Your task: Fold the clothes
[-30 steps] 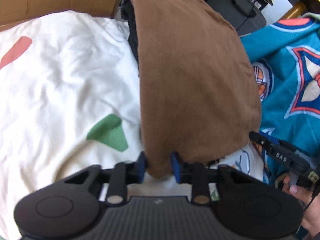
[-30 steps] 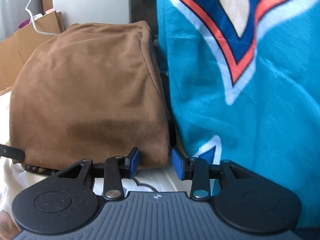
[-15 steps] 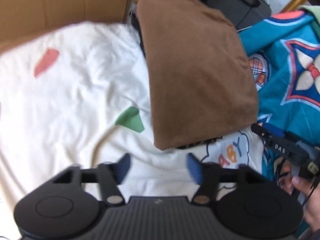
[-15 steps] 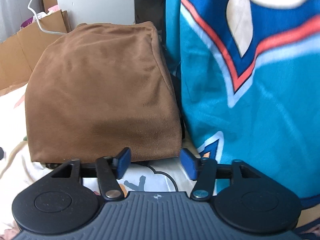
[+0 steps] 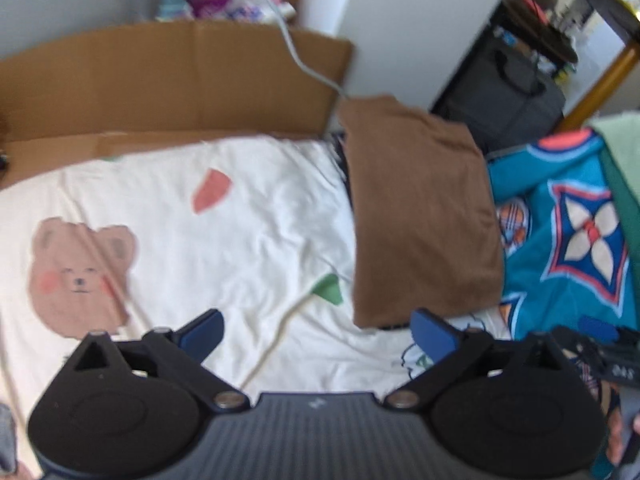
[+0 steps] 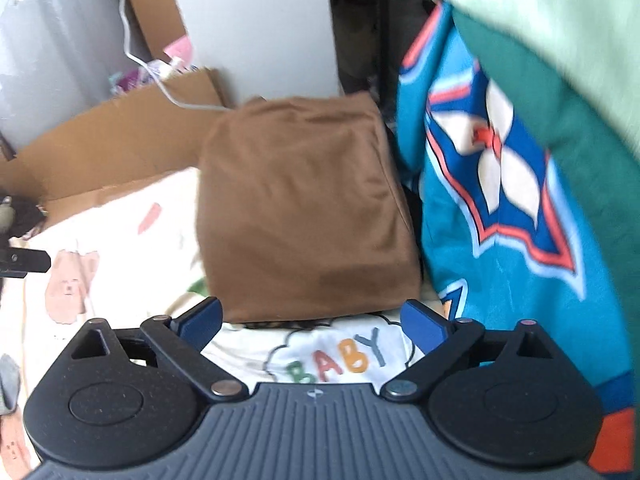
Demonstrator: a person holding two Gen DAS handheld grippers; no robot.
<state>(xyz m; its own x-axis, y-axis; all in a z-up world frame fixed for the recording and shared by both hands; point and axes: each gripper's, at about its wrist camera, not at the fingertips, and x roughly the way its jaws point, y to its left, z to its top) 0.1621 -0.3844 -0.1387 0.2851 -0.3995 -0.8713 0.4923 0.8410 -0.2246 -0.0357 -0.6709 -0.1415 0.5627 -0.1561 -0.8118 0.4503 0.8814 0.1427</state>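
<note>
A folded brown garment (image 5: pixel 420 208) (image 6: pixel 304 216) lies on top of a darker pile on the cream bedsheet (image 5: pixel 208 248) (image 6: pixel 120 240). My left gripper (image 5: pixel 318 336) hovers above the sheet, near the garment's front left corner; its jaws are opening and nothing is between them. My right gripper (image 6: pixel 310 326) hangs just in front of the garment's near edge, its jaws also opening and empty. The right gripper's body shows at the lower right of the left wrist view (image 5: pixel 600 356).
A teal patterned blanket (image 5: pixel 568 240) (image 6: pixel 520 220) lies right of the garment, with green cloth (image 6: pixel 560 60) above it. Flattened cardboard (image 5: pixel 160 80) (image 6: pixel 112 140) stands behind the bed, with a white cable (image 5: pixel 296 48). A dark bag (image 5: pixel 516 92) sits at the back right.
Both grippers let go of the brown garment's near edge, opened wide and rose away from it. The garment now lies flat, farther off in both views.
</note>
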